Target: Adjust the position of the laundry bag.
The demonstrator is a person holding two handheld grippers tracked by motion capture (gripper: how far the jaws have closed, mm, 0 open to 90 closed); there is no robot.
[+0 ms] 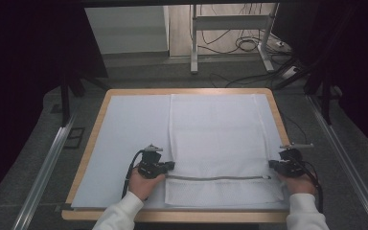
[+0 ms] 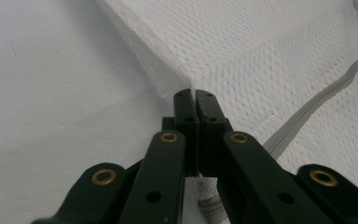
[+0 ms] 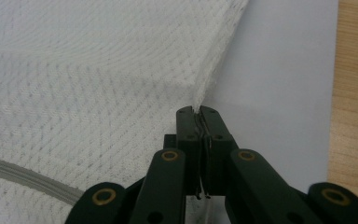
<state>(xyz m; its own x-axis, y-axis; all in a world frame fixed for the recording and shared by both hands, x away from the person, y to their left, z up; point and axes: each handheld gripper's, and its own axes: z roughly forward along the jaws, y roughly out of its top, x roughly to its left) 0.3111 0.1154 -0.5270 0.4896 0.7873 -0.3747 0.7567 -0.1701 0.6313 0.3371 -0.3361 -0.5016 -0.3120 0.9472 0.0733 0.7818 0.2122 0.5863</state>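
White mesh laundry bag (image 1: 215, 143) spread flat on a pale sheet (image 1: 129, 143) over the wooden table (image 1: 96, 139), filling the middle and right, grey zipper (image 1: 218, 178) running left to right across its near part. Left gripper (image 1: 170, 166) at the bag's left edge just above the zipper, jaws clamped together on the mesh hem. Right gripper (image 1: 271, 164) at the bag's right edge near the zipper's end, jaws pinched tight on the mesh border there.
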